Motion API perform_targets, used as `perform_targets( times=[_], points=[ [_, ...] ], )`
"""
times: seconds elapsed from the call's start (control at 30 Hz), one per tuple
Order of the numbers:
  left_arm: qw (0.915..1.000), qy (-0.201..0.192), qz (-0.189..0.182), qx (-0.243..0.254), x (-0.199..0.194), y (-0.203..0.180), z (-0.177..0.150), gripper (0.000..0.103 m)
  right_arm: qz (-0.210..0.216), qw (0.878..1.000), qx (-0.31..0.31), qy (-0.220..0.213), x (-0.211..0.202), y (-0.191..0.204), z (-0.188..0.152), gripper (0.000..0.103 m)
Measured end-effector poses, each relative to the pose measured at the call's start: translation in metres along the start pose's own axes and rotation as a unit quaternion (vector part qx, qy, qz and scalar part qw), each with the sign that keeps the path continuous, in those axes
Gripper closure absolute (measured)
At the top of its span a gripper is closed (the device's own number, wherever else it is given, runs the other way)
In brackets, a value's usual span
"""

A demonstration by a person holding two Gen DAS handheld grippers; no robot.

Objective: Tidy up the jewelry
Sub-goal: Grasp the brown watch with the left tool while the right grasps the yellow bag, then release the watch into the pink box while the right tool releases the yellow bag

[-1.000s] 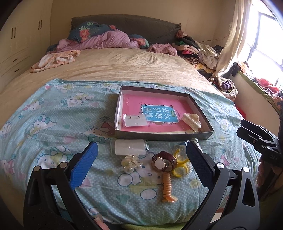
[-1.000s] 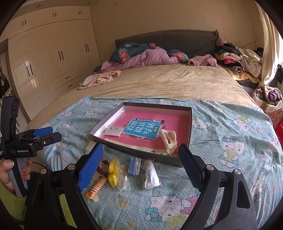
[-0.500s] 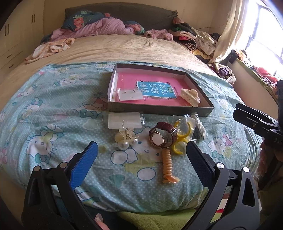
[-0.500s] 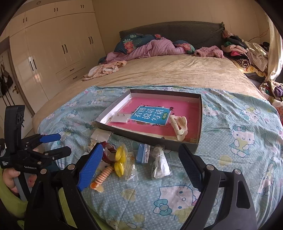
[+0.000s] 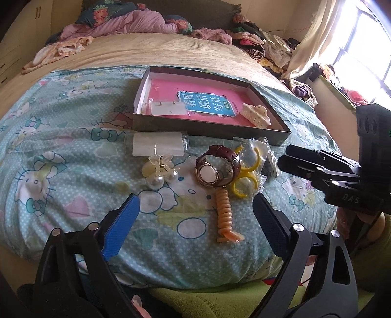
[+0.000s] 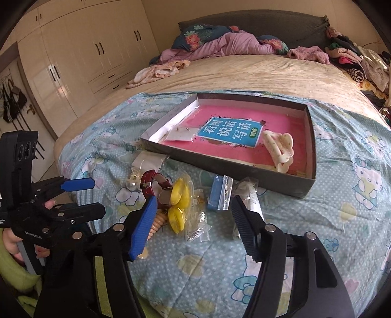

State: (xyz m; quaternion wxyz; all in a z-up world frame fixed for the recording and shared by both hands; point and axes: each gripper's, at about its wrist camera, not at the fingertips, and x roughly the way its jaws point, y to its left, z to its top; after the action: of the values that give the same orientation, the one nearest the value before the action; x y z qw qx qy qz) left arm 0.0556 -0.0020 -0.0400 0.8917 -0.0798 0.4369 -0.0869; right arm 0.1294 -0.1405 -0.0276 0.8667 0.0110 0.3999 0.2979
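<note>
A shallow grey box point(image 5: 207, 126) point(image 6: 220, 166) with a pink floor lies on the bed and holds a cream hair claw point(image 5: 255, 115) point(image 6: 279, 149) and an earring card point(image 5: 167, 108). In front of it lie a white card in plastic point(image 5: 157, 146), a pearl hair clip point(image 5: 160, 171), a brown-strap watch point(image 5: 216, 168) point(image 6: 156, 186), yellow rings in a bag point(image 5: 244, 171) point(image 6: 179, 205), an orange spiral hair tie point(image 5: 226, 215) and a blue item in a bag point(image 6: 217, 193). My left gripper point(image 5: 195, 222) is open and empty, just short of the watch. My right gripper point(image 6: 193, 220) is open and empty over the bagged items.
The items lie on a blue Hello Kitty blanket point(image 5: 61, 146) near the bed's front edge. Piled clothes and bedding point(image 5: 127, 22) lie at the bed's far end. White wardrobes point(image 6: 73, 56) stand to the left. A window with curtain point(image 5: 342, 49) is at the right.
Both grippers have moved forward and lower toward the loose items in front of the box. Both stay open. No item has moved.
</note>
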Motion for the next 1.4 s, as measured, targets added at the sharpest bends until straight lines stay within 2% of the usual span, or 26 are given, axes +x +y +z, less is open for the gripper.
perform_targets(
  times=[0.2, 0.33, 0.43, 0.5, 0.63, 0.8, 0.9, 0.97, 1.03, 1.23, 1.4],
  points=[
    [0.9996, 0.011, -0.023, 0.013, 0.015, -0.010, 0.002, 0.046, 0.033, 0.999, 0.004, 0.022, 0.024, -0.001, 0.006, 0.068],
    [0.9987, 0.020, -0.041, 0.022, 0.024, -0.015, 0.003, 0.049, 0.051, 0.998, 0.012, 0.030, 0.036, -0.005, 0.009, 0.074],
    [0.9982, 0.027, -0.051, 0.018, 0.033, -0.016, 0.005, 0.049, 0.065, 0.997, 0.018, 0.040, 0.046, -0.009, 0.011, 0.088],
    [0.9976, 0.033, -0.059, 0.014, 0.039, -0.016, 0.008, 0.049, 0.071, 0.997, 0.018, 0.038, 0.047, -0.010, 0.011, 0.089],
    [0.9959, 0.040, -0.081, -0.002, 0.049, -0.016, 0.014, 0.060, 0.074, 0.997, 0.017, 0.017, 0.037, -0.014, 0.015, 0.090],
    [0.9948, 0.041, -0.092, -0.014, 0.062, -0.018, 0.025, 0.065, 0.065, 0.998, 0.022, -0.010, 0.019, -0.025, 0.022, 0.091],
    [0.9943, 0.039, -0.097, -0.019, 0.067, -0.020, 0.031, 0.078, 0.057, 0.998, 0.024, -0.026, 0.007, -0.032, 0.027, 0.091],
    [0.9943, 0.040, -0.097, -0.021, 0.068, -0.020, 0.034, 0.095, 0.052, 0.998, 0.026, -0.036, 0.000, -0.037, 0.030, 0.091],
    [0.9931, 0.037, -0.107, -0.031, 0.066, -0.019, 0.036, 0.099, 0.050, 0.997, 0.028, -0.044, -0.005, -0.041, 0.033, 0.091],
    [0.9936, 0.006, -0.109, -0.031, 0.046, -0.015, 0.051, 0.100, 0.048, 0.996, 0.032, -0.062, -0.017, -0.047, 0.038, 0.092],
    [0.9951, -0.024, -0.092, -0.028, 0.025, -0.009, 0.069, 0.100, 0.050, 0.996, 0.031, -0.073, -0.023, -0.046, 0.045, 0.092]
  ],
)
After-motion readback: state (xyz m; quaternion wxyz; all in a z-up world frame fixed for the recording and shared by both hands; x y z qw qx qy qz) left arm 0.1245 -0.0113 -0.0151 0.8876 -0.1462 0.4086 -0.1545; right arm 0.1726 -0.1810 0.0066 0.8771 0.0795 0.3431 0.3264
